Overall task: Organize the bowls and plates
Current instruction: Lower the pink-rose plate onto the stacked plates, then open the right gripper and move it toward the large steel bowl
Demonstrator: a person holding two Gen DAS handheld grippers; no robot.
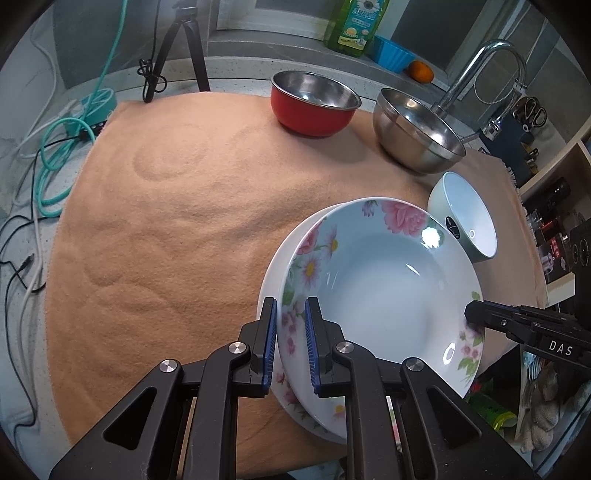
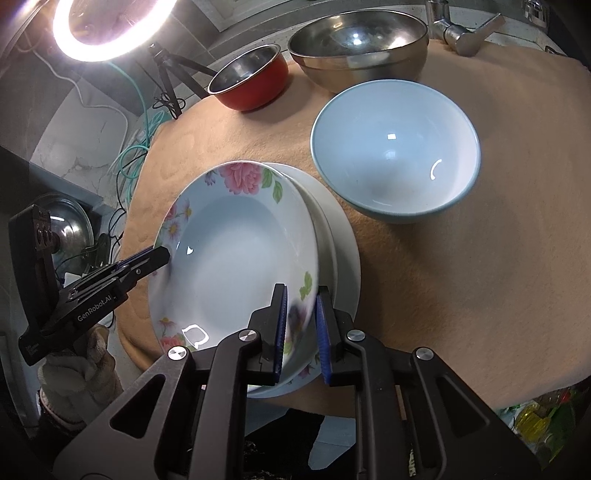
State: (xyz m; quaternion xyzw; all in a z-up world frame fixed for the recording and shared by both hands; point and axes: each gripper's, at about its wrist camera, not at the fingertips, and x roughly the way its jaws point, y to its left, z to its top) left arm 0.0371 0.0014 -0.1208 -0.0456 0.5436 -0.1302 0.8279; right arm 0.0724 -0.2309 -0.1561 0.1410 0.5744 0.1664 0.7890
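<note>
A floral plate (image 1: 384, 280) is held just above a plain white plate (image 1: 271, 280) on the tan mat. My left gripper (image 1: 290, 332) is shut on the floral plate's near rim. My right gripper (image 2: 300, 325) is shut on its opposite rim (image 2: 236, 254); the white plate (image 2: 343, 236) shows beneath. The right gripper also shows in the left wrist view (image 1: 480, 314), the left one in the right wrist view (image 2: 162, 254). A pale blue bowl (image 2: 395, 147), also in the left wrist view (image 1: 465, 214), stands beside the plates. A red bowl (image 1: 314, 103) and a steel bowl (image 1: 413, 129) stand behind.
The tan mat (image 1: 166, 221) covers the counter. A faucet (image 1: 480, 62) rises behind the steel bowl. A tripod (image 1: 181, 48) and cables (image 1: 55, 147) lie at the left. A ring light (image 2: 110, 26) glares top left. Shelves (image 1: 554, 184) stand at the right.
</note>
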